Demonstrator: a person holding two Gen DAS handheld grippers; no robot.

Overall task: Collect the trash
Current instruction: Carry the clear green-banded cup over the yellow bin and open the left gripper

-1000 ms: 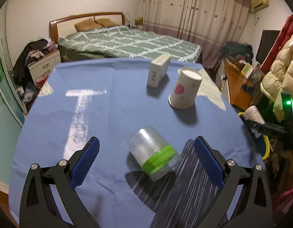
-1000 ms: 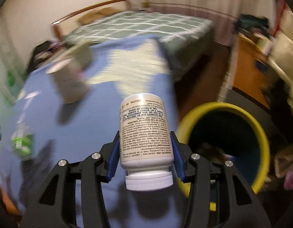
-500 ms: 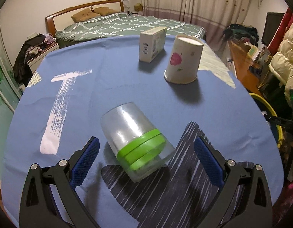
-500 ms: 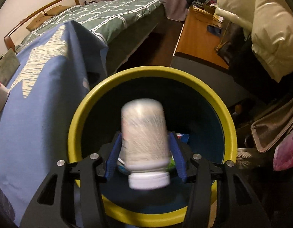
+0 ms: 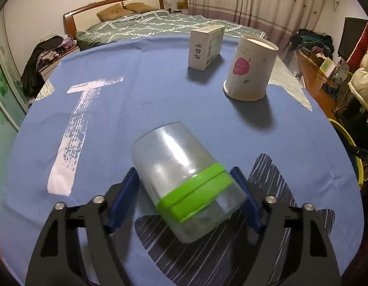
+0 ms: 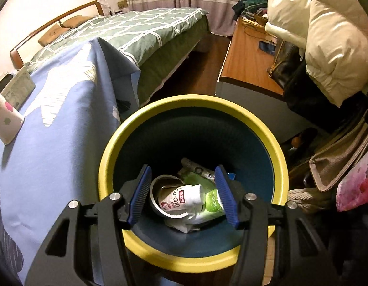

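On the blue tablecloth (image 5: 141, 90): one clear plastic jar (image 5: 184, 178) with a green band lies on its side, tilted, its far end pointing away from the camera.
Left gripper (image 5: 186, 188): its jaws are closing with the jar between them; the blue pads sit right at the jar's two sides, near the green band. Whether they already press on it cannot be told.
Jar relative to left claw: centred between the fingers, its near end sticking out past the pads toward the camera.
Other things on the cloth: one paper cup (image 5: 250, 69) with a pink leaf print, standing upside down; one small white carton (image 5: 205, 45) just beyond it, upright. The two are close to each other but apart, and well away from the jar.
Right gripper (image 6: 184, 195): jaws partly apart, nothing between the pads; it hangs over the mouth of the bin.
Bin (image 6: 145, 119): one, yellow rim, dark blue inside, standing on the floor beside the cloth-covered table.
Inside the bin: one white bottle (image 6: 184, 197) lying on its side, one metal can (image 6: 160, 190), one green-and-white packet (image 6: 213, 202) and some paper; the rest is too dark to count.
Room: one bed (image 5: 148, 26) behind the table.
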